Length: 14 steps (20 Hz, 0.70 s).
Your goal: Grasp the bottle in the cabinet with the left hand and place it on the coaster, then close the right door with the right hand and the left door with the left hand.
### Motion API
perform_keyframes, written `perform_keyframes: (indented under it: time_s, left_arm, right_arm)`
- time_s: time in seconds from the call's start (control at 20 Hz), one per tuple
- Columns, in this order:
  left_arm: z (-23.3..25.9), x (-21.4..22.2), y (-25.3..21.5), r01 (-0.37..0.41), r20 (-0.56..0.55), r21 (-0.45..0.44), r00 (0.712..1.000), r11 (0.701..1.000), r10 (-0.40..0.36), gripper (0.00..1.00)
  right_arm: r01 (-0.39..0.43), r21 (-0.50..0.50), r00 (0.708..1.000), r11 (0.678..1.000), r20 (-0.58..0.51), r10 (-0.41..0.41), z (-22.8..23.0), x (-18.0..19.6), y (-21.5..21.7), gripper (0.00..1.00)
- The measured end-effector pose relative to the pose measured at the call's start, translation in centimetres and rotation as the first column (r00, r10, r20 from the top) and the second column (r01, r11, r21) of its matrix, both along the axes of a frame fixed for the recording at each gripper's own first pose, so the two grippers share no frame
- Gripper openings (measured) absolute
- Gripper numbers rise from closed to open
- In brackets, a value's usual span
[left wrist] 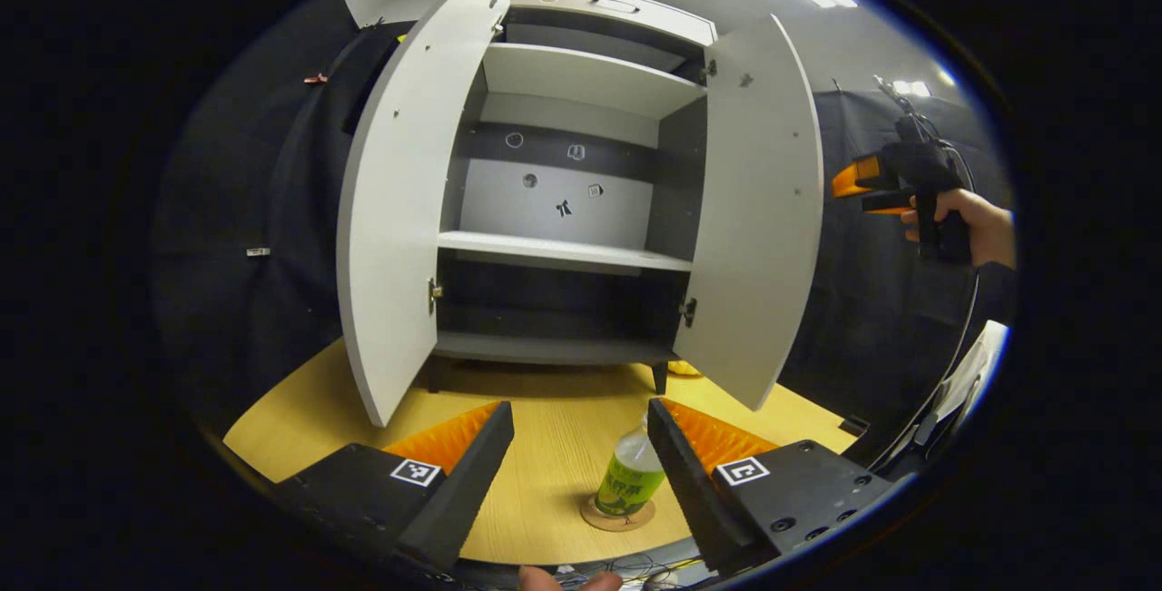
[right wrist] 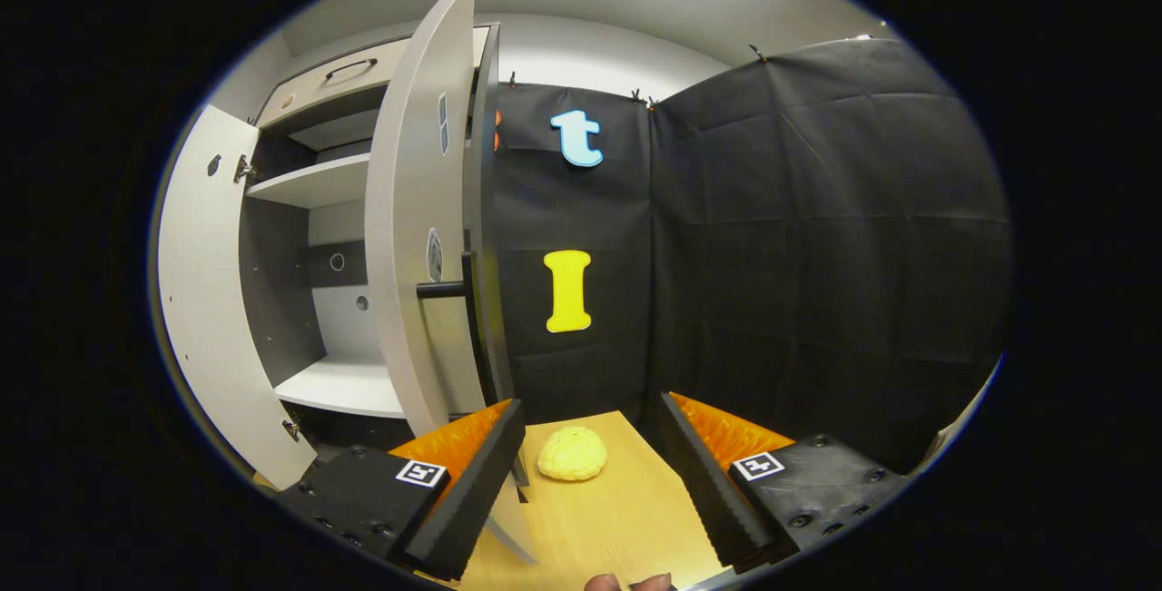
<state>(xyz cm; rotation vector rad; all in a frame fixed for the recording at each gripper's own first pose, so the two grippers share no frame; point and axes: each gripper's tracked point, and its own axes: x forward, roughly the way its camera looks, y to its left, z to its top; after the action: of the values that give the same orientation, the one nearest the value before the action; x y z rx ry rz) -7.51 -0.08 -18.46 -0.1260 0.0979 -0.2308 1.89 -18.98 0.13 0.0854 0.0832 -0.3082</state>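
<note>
A clear bottle with a green label (left wrist: 629, 475) stands upright on a round cork coaster (left wrist: 617, 516) on the wooden table (left wrist: 554, 446). My left gripper (left wrist: 581, 473) is open, drawn back from the bottle, which sits just inside its right finger without touching. The grey cabinet (left wrist: 572, 201) has both doors swung open: left door (left wrist: 408, 192), right door (left wrist: 758, 219). My right gripper (right wrist: 590, 468) is open with nothing between its fingers, close beside the right door's outer face (right wrist: 413, 237) and its dark handle (right wrist: 440, 290). In the left gripper view that same gripper (left wrist: 876, 187) hangs to the right of the right door, held by a hand.
A yellow lumpy object (right wrist: 572, 453) lies on the table beside the cabinet's right side. Black cloth walls close in the booth behind and to the right. The cabinet shelves (left wrist: 563, 251) hold nothing. Cables trail at the table's front edge (left wrist: 635, 566).
</note>
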Motion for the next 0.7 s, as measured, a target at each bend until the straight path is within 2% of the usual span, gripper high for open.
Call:
perform_keyframes:
  time_s: [0.25,0.7]
  left_arm:
    - [4.0,0.9,1.9,-0.045,0.039,-0.011,0.998,0.999,0.045,0.95]
    - [6.3,1.3,5.1,-0.115,0.028,-0.006,0.993,0.993,0.115,0.95]
  right_arm:
    - [-0.023,0.018,1.0,1.0,0.017,0.022,0.3,1.2,0.4,0.97]
    - [-0.061,0.07,0.998,0.996,0.024,0.059,-0.1,1.1,3.4,0.97]
